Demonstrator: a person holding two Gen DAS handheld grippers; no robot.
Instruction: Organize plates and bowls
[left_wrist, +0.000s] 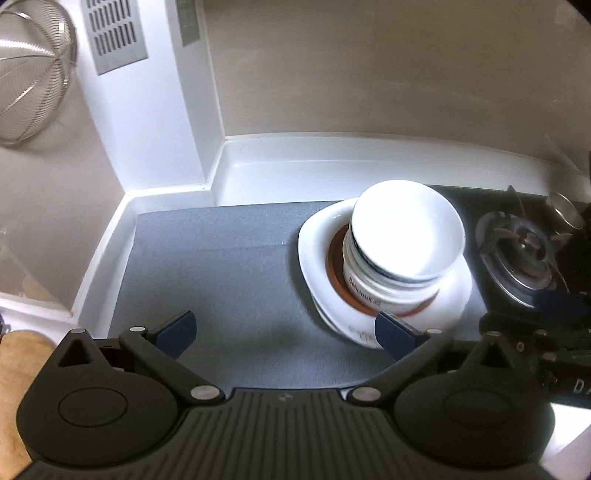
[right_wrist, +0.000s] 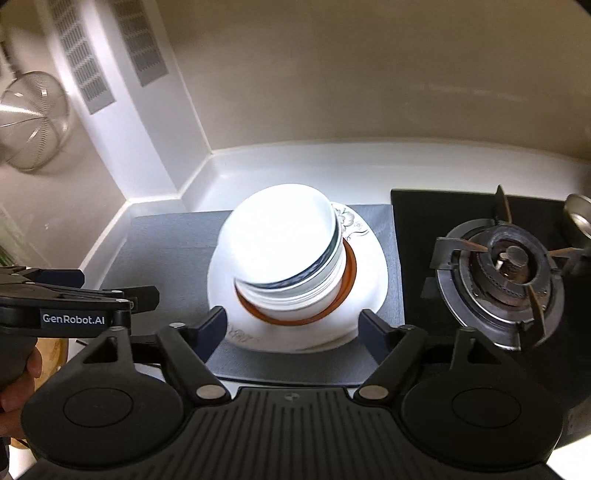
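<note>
A stack of white bowls (left_wrist: 406, 229) (right_wrist: 280, 236) stands on a brown-rimmed dish (right_wrist: 351, 273) and white plates (left_wrist: 454, 299) (right_wrist: 369, 273) on a grey mat (left_wrist: 221, 258) (right_wrist: 166, 243). The bowls lean slightly. My left gripper (left_wrist: 286, 332) is open and empty, over the mat, its right finger beside the plates' near edge. My right gripper (right_wrist: 291, 328) is open and empty, its fingers on either side of the plates' near edge. The left gripper (right_wrist: 81, 291) also shows at the left of the right wrist view.
A gas burner (right_wrist: 502, 273) (left_wrist: 521, 254) sits just right of the stack on a black hob. A metal cup (left_wrist: 565, 212) (right_wrist: 580, 218) stands behind it. A wire strainer (left_wrist: 29, 74) (right_wrist: 33, 118) hangs on the left wall. White walls enclose the counter's back and left.
</note>
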